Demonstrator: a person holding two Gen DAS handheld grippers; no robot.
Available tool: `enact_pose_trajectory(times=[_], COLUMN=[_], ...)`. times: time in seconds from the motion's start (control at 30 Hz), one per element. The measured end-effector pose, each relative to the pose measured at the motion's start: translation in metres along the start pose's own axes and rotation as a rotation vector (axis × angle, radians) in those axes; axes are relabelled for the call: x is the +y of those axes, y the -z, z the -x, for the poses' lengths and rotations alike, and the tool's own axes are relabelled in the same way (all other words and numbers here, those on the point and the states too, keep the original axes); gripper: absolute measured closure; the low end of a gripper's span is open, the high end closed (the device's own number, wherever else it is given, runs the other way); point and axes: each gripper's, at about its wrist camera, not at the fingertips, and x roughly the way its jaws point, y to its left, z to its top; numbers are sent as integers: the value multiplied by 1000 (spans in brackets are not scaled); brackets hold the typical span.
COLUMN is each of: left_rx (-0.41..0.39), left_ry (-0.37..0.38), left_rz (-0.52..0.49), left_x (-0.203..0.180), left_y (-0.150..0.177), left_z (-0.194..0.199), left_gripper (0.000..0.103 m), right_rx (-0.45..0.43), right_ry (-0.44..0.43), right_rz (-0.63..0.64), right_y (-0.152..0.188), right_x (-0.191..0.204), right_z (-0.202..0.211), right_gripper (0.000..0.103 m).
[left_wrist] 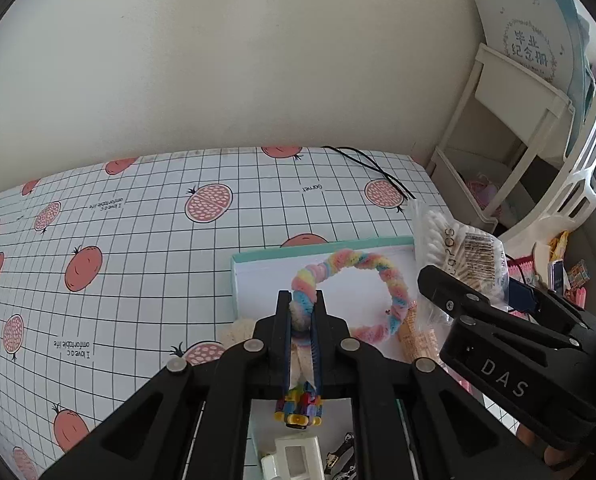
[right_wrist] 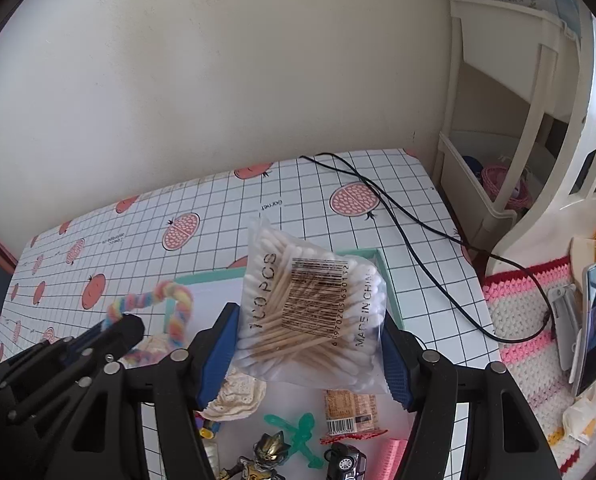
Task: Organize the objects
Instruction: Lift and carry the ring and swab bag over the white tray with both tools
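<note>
My left claw [left_wrist: 301, 308] pinches the rainbow ring [left_wrist: 354, 276] above the teal box [left_wrist: 257, 258]; my right claw [right_wrist: 312, 354] clamps the swab bag [right_wrist: 310, 312] over the same box on the worktop [left_wrist: 137, 240]. I judge the slick bag may slip, and the crowded claws may collide.

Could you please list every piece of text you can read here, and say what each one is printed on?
"100 PCS", "MADE IN CHINA": cotton swab bag; barcode digits partly legible.
"DAS": right gripper.
"Garnet", "I love a comfortable life": tablecloth.
"毕业纪念册": booklet.
Snack packet: too blurred.
</note>
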Motion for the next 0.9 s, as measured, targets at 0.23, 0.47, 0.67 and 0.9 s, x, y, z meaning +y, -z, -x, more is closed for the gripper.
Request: enact_pose_trajectory(times=[0.23,0.47,0.67,0.9], left_rx=[62,106,136,162], left_ry=[12,19,17,29], left_rz=[-17,-33,-55,-71], left_x=[-7,-7,-8,-6], left_y=[12,22,28,33], left_z=[-28,-45,-55,-63], left_gripper=[95,95,95,95], right_rx=[82,139,171,193], right_ry=[1,-1,4,15], right_rz=[-5,-14,-5,6], right_y=[13,22,27,31], right_x=[-9,-14,-13,-13], right_z=[-30,-50,-61,-69], right_gripper=[35,35,35,35])
